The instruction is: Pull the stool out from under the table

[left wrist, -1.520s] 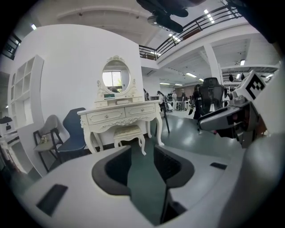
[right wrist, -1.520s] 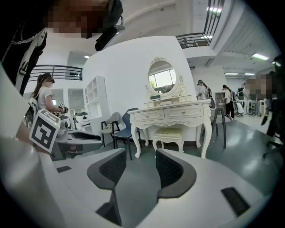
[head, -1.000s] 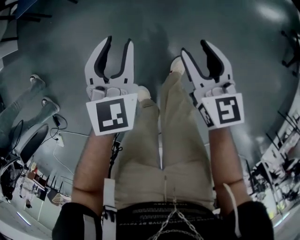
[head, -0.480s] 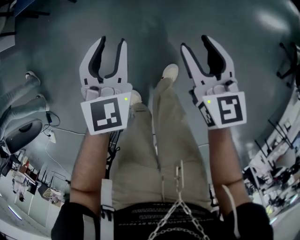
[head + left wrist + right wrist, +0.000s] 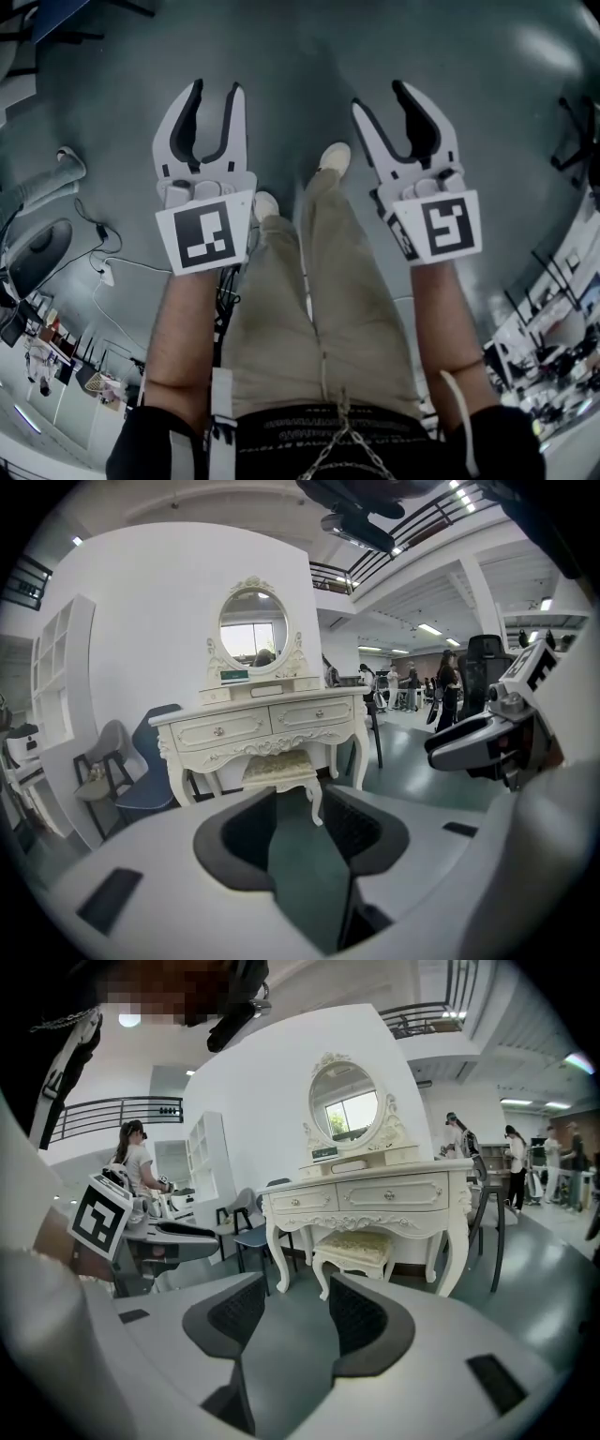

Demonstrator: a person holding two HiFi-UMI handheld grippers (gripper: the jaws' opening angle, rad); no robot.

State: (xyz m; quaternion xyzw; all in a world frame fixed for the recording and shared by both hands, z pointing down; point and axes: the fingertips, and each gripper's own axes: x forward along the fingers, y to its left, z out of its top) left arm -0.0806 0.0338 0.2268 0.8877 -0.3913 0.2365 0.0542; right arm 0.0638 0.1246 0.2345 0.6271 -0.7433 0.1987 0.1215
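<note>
A cream stool (image 5: pixel 279 772) (image 5: pixel 354 1252) with a patterned cushion stands tucked under an ornate white dressing table (image 5: pixel 261 723) (image 5: pixel 370 1193) some way ahead across the floor. An oval mirror (image 5: pixel 344 1102) tops the table. My left gripper (image 5: pixel 213 91) (image 5: pixel 298 825) is held out in front of the person at waist height, jaws open, nothing between them. To its right my right gripper (image 5: pixel 386 91) (image 5: pixel 296 1318) is held level with it, also open and empty. Both point toward the table, far from the stool. The stool does not show in the head view.
A blue chair and a grey chair (image 5: pixel 131 761) stand left of the table, dark chairs (image 5: pixel 487 1208) to its right. Grey-green floor (image 5: pixel 309 56) lies between me and the table. People stand in the background at the right. Cables (image 5: pixel 103 267) lie on the floor at my left.
Both grippers drifted slightly left in the head view, and the person's feet shifted as they step forward. The jaws stayed the same.
</note>
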